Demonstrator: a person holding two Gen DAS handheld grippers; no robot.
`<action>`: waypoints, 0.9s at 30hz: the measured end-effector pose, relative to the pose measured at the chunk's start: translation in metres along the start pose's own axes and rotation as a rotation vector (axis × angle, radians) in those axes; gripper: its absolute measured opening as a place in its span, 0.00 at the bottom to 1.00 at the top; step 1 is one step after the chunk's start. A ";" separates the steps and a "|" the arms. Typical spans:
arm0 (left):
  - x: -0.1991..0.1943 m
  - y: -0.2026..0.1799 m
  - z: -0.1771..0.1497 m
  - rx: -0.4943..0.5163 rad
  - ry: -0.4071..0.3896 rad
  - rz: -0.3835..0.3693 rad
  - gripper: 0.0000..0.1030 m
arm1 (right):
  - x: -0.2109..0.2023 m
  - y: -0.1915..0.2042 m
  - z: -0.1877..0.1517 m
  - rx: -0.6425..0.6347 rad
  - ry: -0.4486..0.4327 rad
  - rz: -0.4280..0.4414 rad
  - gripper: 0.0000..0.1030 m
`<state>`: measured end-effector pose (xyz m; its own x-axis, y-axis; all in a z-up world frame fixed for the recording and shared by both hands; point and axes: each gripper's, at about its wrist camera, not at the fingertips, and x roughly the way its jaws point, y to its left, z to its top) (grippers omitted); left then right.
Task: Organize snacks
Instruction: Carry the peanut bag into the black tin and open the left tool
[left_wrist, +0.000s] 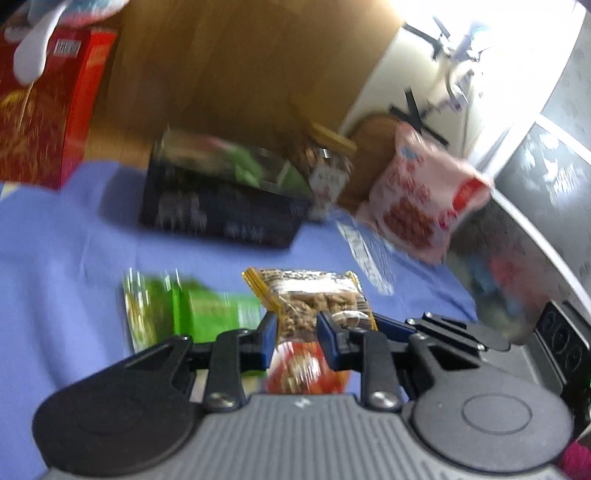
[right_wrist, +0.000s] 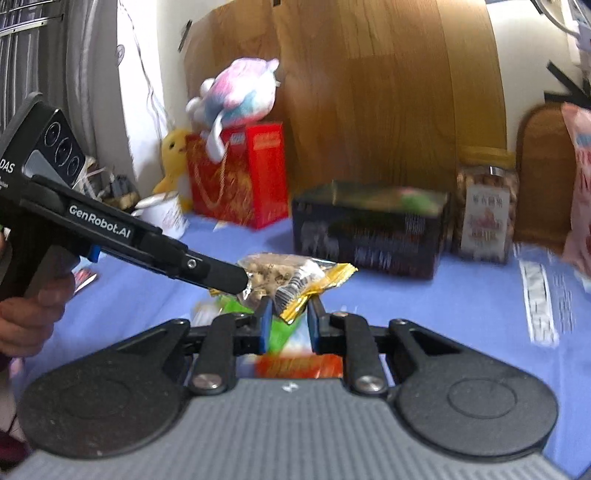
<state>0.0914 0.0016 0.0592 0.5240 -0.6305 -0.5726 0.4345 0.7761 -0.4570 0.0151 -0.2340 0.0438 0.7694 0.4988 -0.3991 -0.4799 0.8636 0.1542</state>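
Observation:
A clear peanut packet with gold ends (left_wrist: 310, 299) is held between both grippers above the blue cloth. My left gripper (left_wrist: 295, 325) is shut on one end of it. In the right wrist view the packet (right_wrist: 291, 277) hangs off the left gripper's black fingers (right_wrist: 221, 275), and my right gripper (right_wrist: 290, 314) has its jaws around the gold end, narrowly apart; whether they pinch it I cannot tell. A green snack packet (left_wrist: 199, 314) and an orange-red packet (left_wrist: 306, 369) lie on the cloth below.
A black box (right_wrist: 369, 229) with a green packet on top stands behind. A nut jar (right_wrist: 485, 214), a pink snack bag (left_wrist: 424, 192), a red gift box (right_wrist: 240, 177) with a plush toy (right_wrist: 236, 92), and a wooden board (right_wrist: 369, 92) line the back.

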 end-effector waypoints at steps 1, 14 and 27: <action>0.004 0.003 0.011 -0.004 -0.013 0.003 0.23 | 0.007 -0.004 0.008 -0.006 -0.012 -0.004 0.22; 0.097 0.056 0.126 -0.019 -0.074 0.136 0.24 | 0.141 -0.080 0.093 0.069 0.010 -0.029 0.22; 0.078 0.055 0.114 0.030 -0.120 0.170 0.33 | 0.119 -0.088 0.086 0.099 -0.046 -0.055 0.39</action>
<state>0.2399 -0.0055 0.0673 0.6746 -0.4885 -0.5534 0.3531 0.8719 -0.3392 0.1848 -0.2442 0.0608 0.8127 0.4517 -0.3680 -0.3947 0.8914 0.2225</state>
